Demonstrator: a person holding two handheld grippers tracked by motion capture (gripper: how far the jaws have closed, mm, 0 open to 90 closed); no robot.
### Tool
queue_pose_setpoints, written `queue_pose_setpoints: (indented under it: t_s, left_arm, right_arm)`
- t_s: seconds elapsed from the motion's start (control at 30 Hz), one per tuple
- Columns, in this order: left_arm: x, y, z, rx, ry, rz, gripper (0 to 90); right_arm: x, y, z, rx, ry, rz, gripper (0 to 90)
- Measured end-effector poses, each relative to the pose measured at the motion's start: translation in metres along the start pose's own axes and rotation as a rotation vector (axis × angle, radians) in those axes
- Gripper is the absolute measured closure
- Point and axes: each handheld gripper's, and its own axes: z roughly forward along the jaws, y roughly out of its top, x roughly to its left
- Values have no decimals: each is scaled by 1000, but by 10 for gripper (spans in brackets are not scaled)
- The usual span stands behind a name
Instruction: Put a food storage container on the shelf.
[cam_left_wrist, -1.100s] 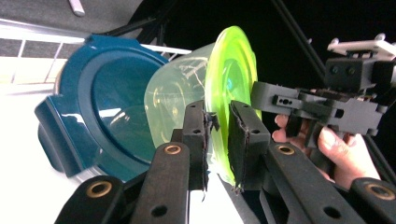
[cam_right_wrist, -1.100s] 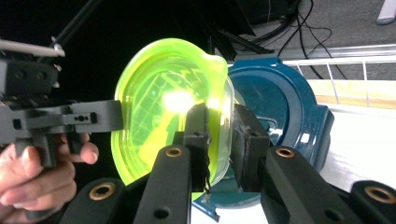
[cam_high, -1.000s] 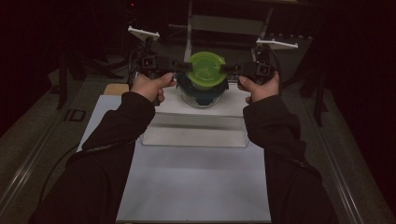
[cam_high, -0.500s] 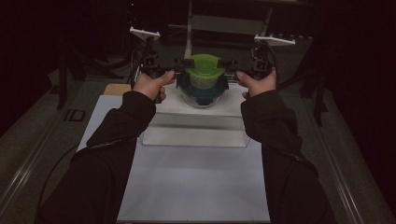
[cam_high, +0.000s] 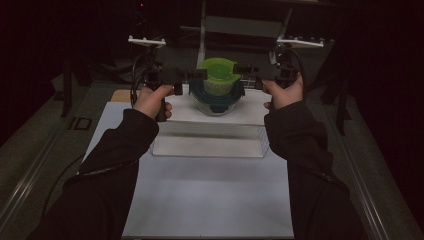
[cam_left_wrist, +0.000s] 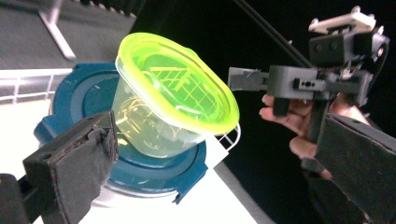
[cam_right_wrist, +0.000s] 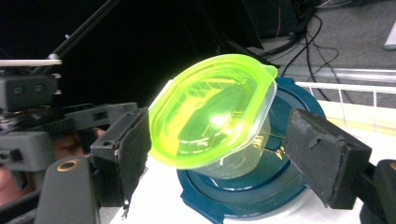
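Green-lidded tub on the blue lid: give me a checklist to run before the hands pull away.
1. Left gripper let go: ok; its jaws have just been opening and stand clear of the green-lidded tub.
2. Right gripper let go: ok; its jaws have just been opening, with gaps on both sides of the tub.
3. Tub resting on the blue lid of the glass container: ok.
4. Tub sitting level: not ok; it leans in both gripper views.
5. Green lid sealed all round: cannot tell.
6. Container seated on the white platform: ok.
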Motion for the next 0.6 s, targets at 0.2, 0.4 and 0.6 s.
queue_pose_setpoints:
  t_s: [0.2,0.4,0.6]
  left_arm:
    - [-4,-14,-9,-4,25,93,0]
    - [-4,-35,-14,26,24,100,0]
    - [-5,-55,-14,45,24,127,0]
  right_arm:
    - [8,-9,-12,-18,-4,-46,217]
    - [10,-26,-17,-10,15,-90,199]
    - [4,-45,-19,4,46,-89,200]
